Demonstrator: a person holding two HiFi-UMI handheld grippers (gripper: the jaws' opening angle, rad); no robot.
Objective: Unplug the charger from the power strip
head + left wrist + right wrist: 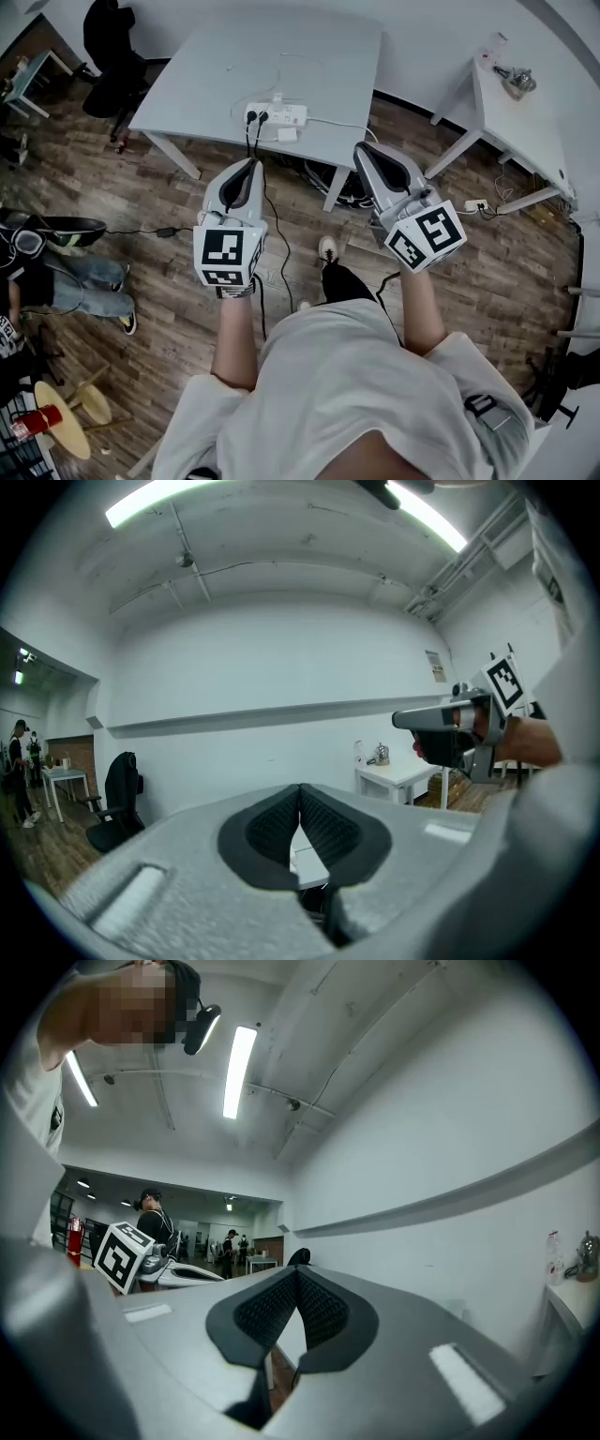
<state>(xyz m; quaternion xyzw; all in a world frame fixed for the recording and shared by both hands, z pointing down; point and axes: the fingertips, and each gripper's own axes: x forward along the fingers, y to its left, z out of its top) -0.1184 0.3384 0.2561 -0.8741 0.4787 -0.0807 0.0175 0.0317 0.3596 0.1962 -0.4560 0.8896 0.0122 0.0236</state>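
A white power strip [284, 114] lies near the front edge of a white table [206, 84]. Two black plugs [255, 118] sit in its left end, and their cables drop to the floor. A small white block [287, 134] lies just in front of the strip. My left gripper [250, 166] [300, 791] is held in the air short of the table, just below the black plugs; its pads meet with nothing between them. My right gripper [365, 151] [297, 1276] hovers to the right of the strip, jaws also together and empty. Both point roughly level.
A second white table [511, 112] stands at the right, with another power strip [476, 205] on the floor by it. Cables [328, 180] are bundled under the near table. A black chair [111, 61] stands at the far left, and a seated person [80, 279] is at the left.
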